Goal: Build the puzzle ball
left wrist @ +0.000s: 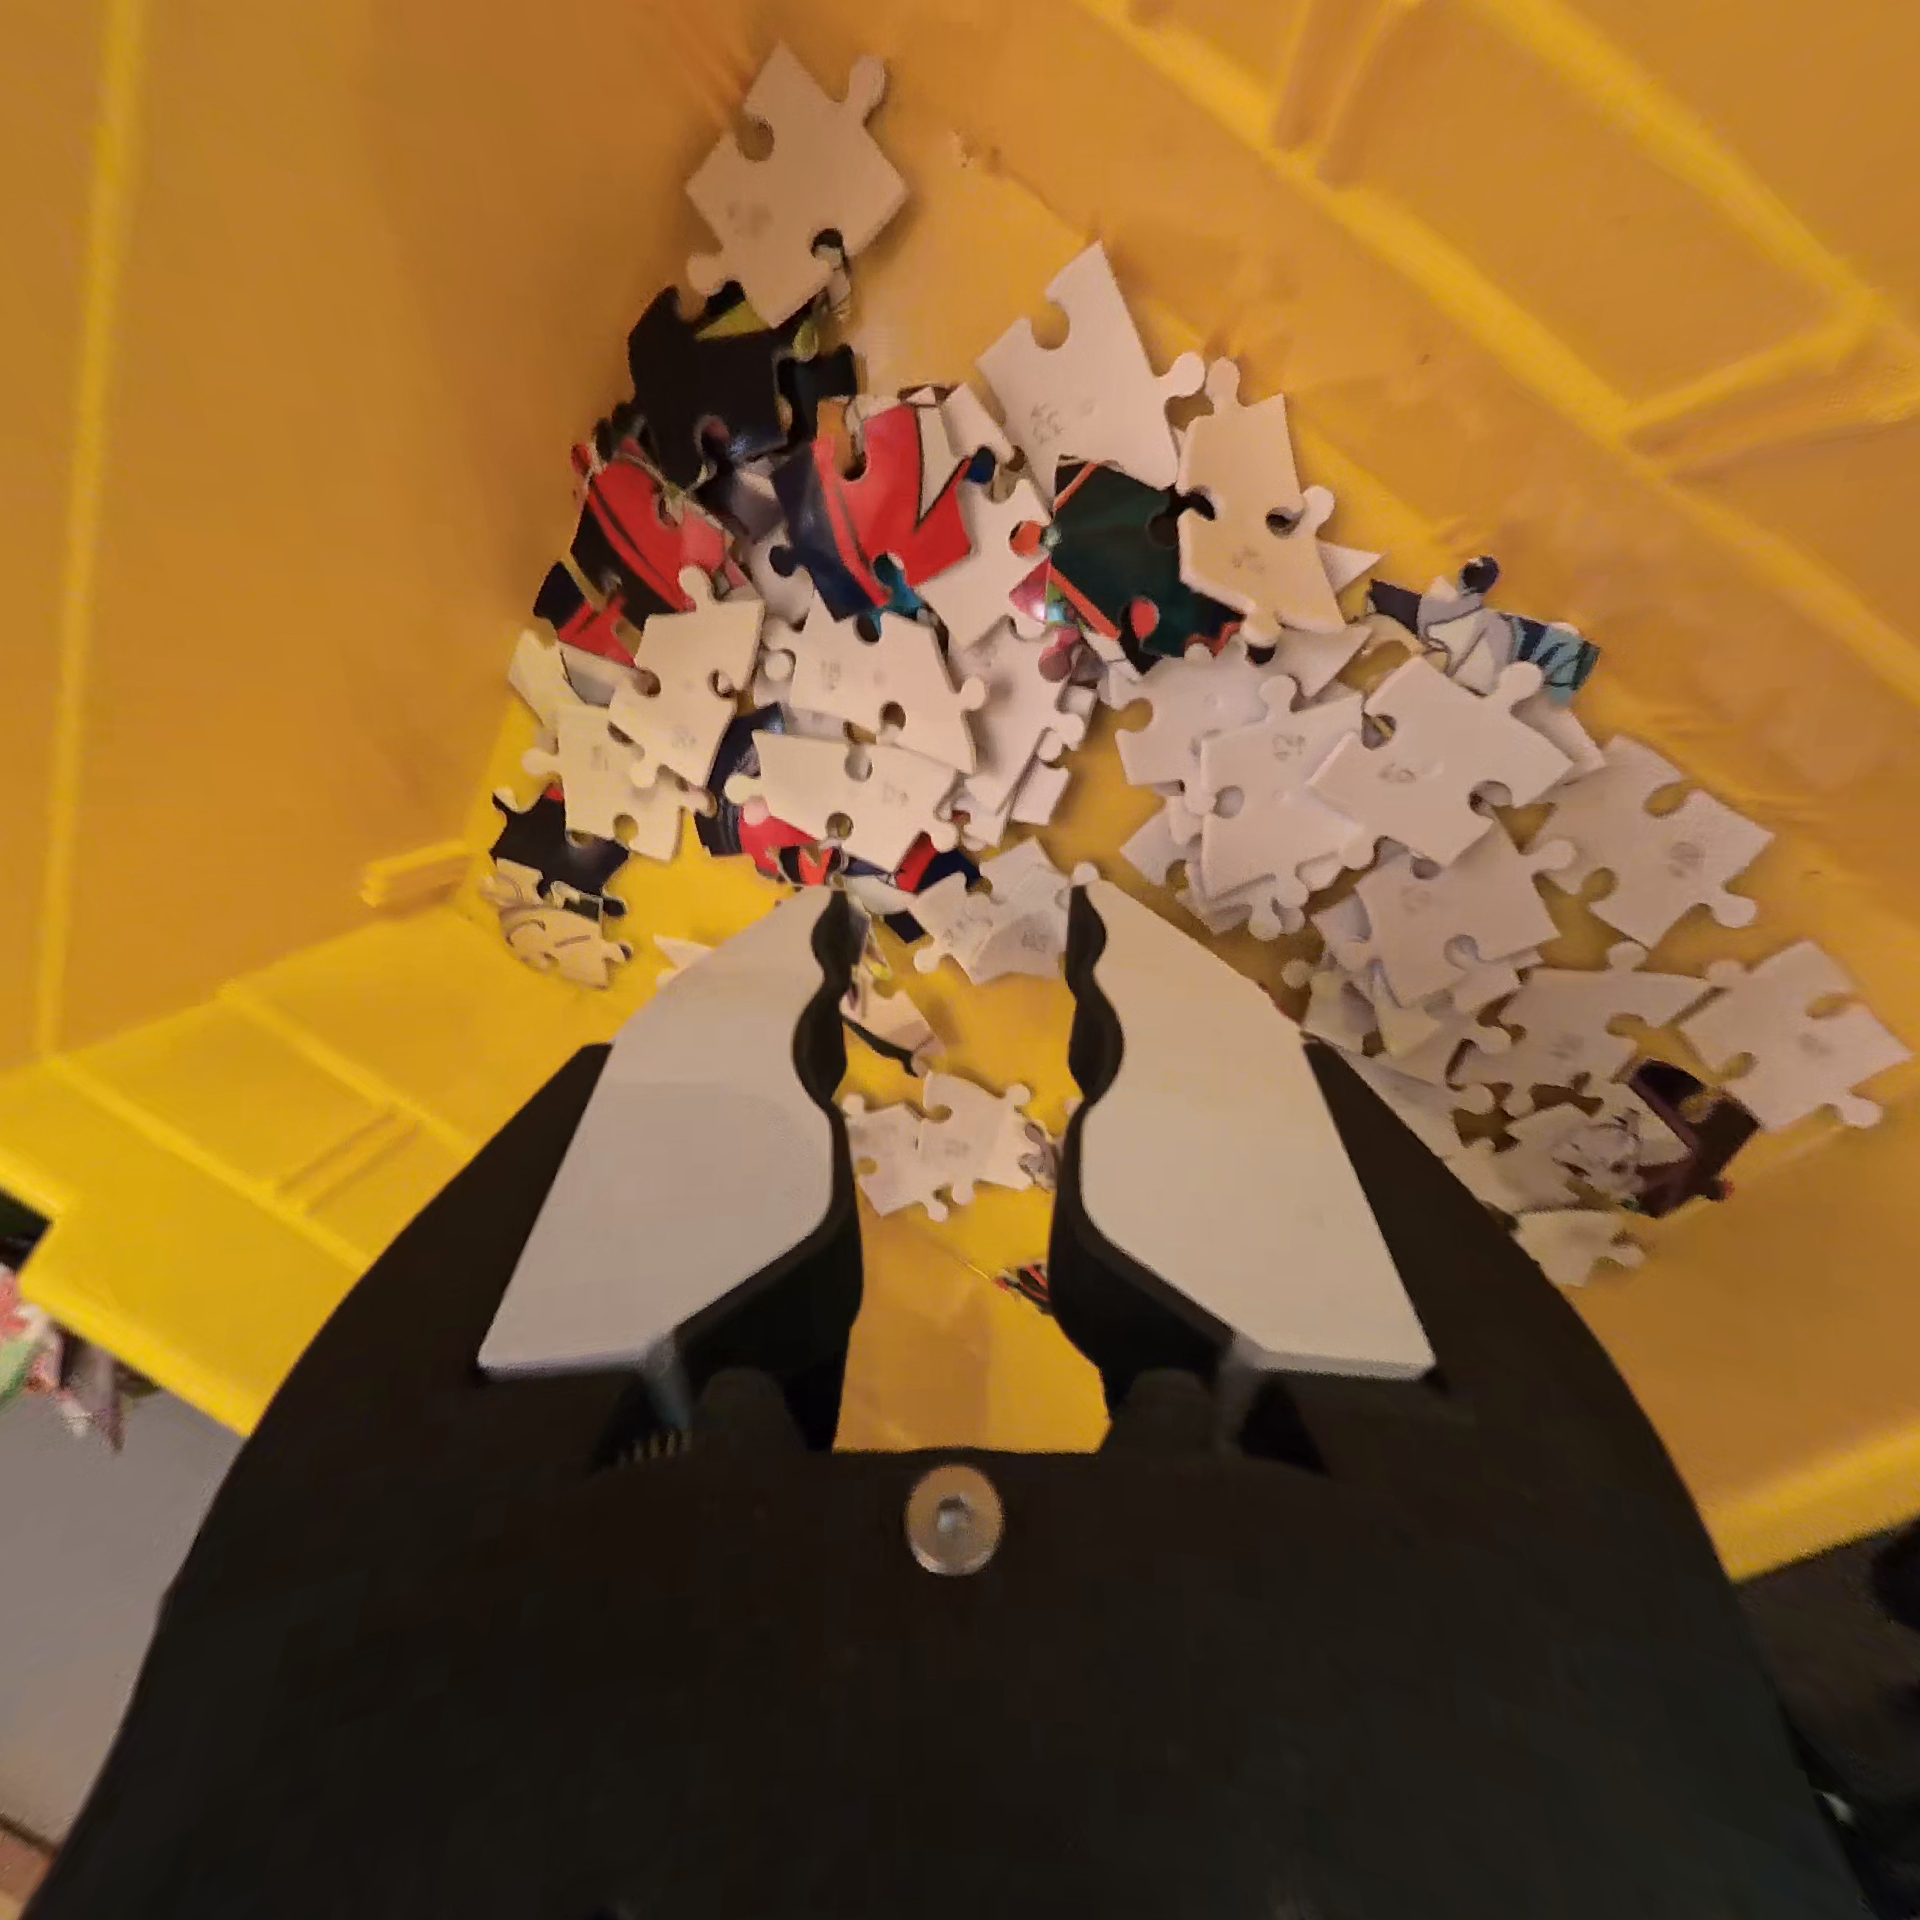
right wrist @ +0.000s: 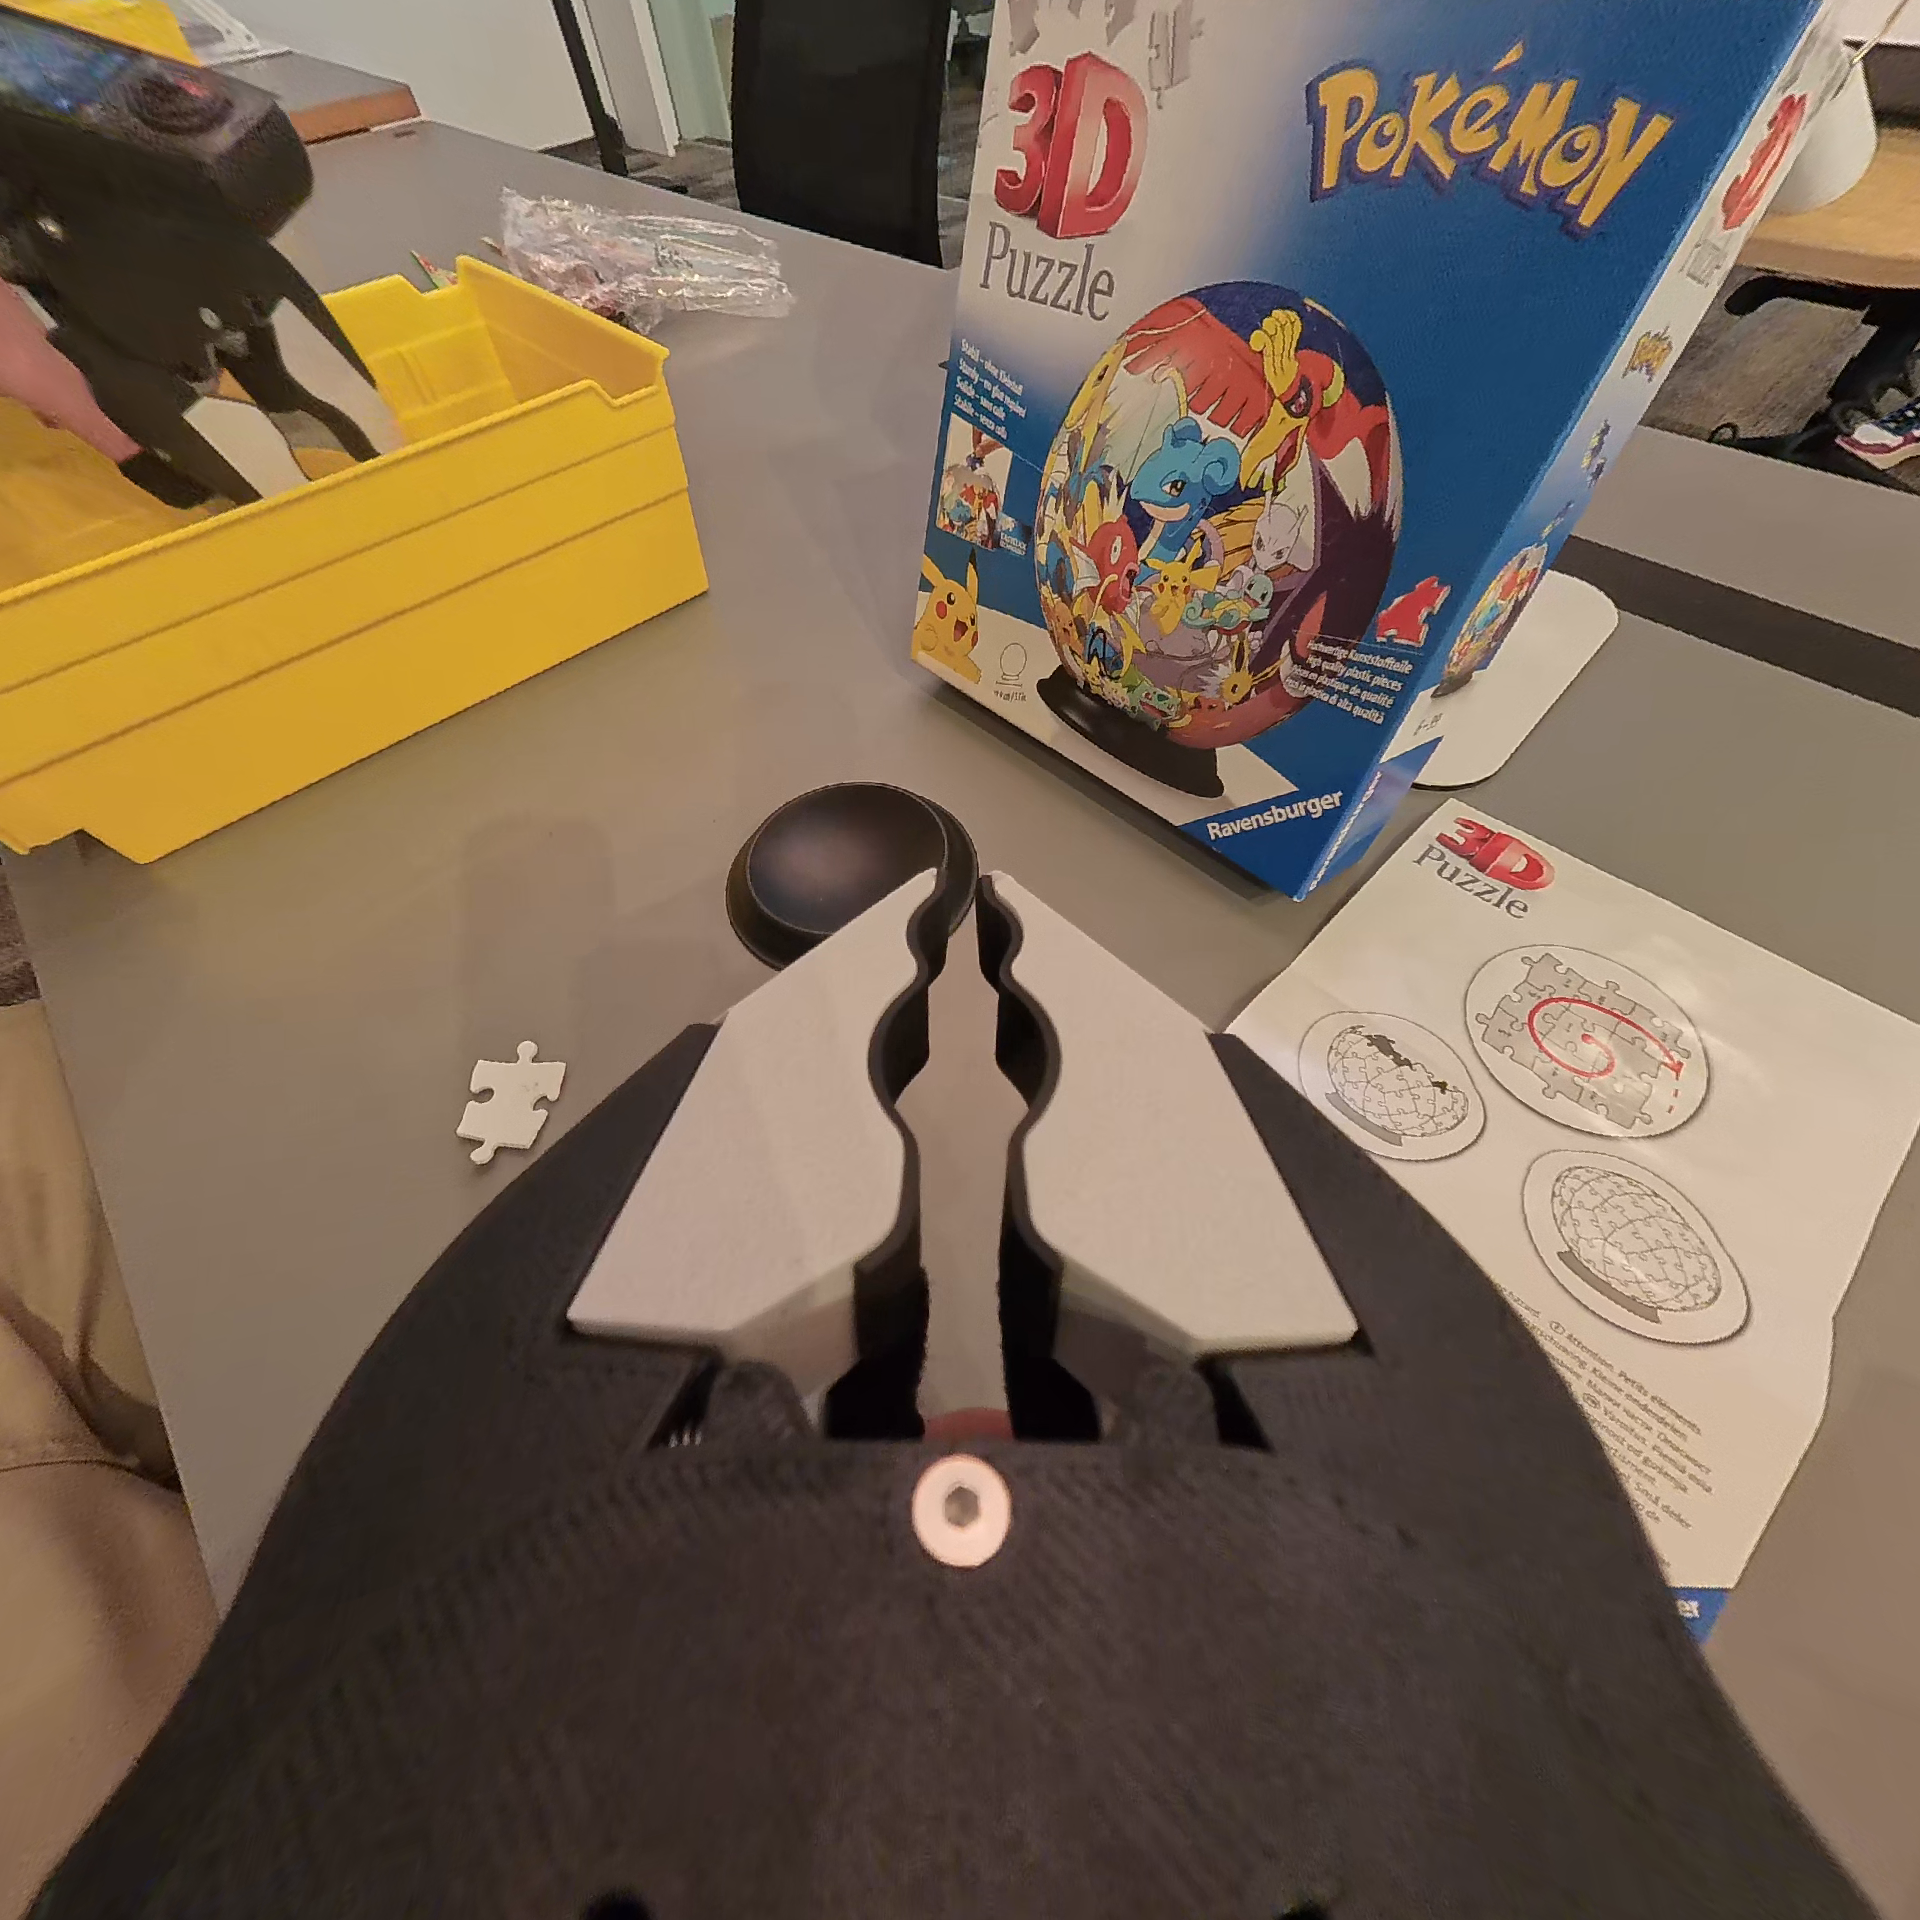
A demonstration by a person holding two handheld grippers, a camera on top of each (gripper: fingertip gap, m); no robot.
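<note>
Left tool (left wrist: 951,904) hangs inside the yellow bin (left wrist: 312,520), fingers spread and empty over the heap of puzzle pieces (left wrist: 935,675). Most lie white back up, overlapping. Best bet: single out a piece at the heap's edge, drop one finger either side of its rim, and nip just that one. Outside the bin, on the counter (right wrist: 623,727), the right tool (right wrist: 961,894) is nearly closed, gripping nothing, near the black stand (right wrist: 831,862), with one lone piece (right wrist: 512,1101) beside it.
</note>
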